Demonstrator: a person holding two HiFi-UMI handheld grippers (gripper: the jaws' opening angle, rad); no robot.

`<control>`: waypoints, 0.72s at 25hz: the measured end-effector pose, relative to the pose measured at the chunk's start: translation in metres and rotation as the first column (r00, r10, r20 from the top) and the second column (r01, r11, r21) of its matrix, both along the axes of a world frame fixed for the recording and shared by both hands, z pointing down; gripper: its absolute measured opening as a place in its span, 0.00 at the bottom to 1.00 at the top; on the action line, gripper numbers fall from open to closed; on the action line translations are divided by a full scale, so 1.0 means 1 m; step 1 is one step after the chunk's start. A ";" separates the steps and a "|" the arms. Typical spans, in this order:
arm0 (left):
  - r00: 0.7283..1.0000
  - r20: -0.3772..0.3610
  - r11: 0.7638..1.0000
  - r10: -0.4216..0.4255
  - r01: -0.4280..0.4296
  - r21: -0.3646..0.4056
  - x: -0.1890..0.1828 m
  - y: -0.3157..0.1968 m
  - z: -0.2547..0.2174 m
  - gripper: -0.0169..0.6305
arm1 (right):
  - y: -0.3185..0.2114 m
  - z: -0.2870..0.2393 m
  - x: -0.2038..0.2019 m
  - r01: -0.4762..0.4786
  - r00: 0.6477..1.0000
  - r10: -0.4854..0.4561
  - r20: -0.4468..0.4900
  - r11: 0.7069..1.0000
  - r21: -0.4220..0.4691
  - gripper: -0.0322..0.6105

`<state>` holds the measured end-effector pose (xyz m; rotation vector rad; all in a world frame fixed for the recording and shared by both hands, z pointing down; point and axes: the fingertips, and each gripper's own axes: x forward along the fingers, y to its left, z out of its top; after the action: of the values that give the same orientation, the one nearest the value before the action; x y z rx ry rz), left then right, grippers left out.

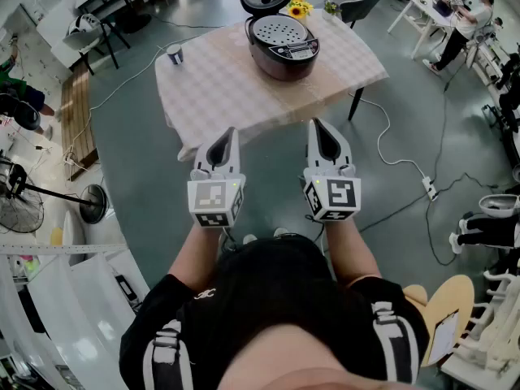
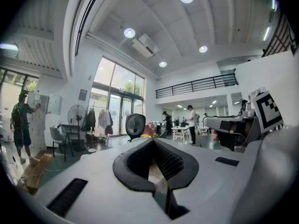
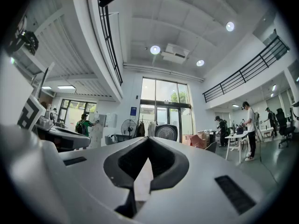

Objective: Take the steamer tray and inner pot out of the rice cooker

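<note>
At twelve o'clock, the light, stiff-looking steamer tray (image 1: 279, 29) suits a rim grip; left gripper (image 1: 228, 136) and right gripper (image 1: 320, 132) are closed, empty.

No legible text anywhere. Left gripper (image 1: 227, 134) and right gripper (image 1: 318, 126): black-and-white square marker patterns only, no letters. Rice cooker (image 1: 276, 62) on tabletop (image 1: 211, 80): front panel print too small to read. Blue wall sign (image 3: 133, 111) beside glass doors: illegible.
</note>
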<state>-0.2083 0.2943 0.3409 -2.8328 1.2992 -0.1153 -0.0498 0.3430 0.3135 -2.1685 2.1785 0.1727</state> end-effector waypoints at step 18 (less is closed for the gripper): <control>0.999 0.005 0.998 -0.053 0.053 -0.045 0.023 0.003 0.005 0.03 | 0.009 0.005 0.038 0.028 0.999 -0.028 0.034 0.999 -0.020 0.05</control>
<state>-0.1850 0.2977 0.3461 -2.8340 1.3893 -0.1523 -0.0116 0.3525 0.3181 -2.1341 2.2007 0.1122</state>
